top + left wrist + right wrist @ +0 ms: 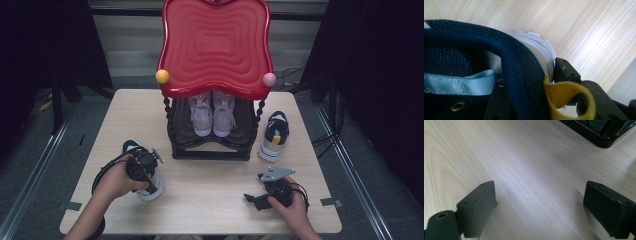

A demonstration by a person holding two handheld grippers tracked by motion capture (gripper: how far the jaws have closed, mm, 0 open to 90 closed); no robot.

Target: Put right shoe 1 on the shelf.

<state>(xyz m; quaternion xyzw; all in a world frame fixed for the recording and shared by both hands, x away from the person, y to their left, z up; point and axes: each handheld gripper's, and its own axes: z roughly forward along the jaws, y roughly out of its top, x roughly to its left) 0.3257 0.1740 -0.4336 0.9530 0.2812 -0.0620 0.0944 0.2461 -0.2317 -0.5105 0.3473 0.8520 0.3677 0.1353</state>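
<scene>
- Navy mesh sneaker with white sole and yellow heel loop (145,175) lies at the left front of the light wood table (210,175); left gripper (142,167) clamps its padded heel collar, one jaw inside, one outside.
- Black-and-red two-tier shoe rack (212,75) stands mid-table, a pink pair (212,112) on its lower shelf.
- Matching sneaker (273,136) sits just right of the rack.
- Right gripper (257,198) rests on the table, jaws spread wide, holding nothing.
</scene>
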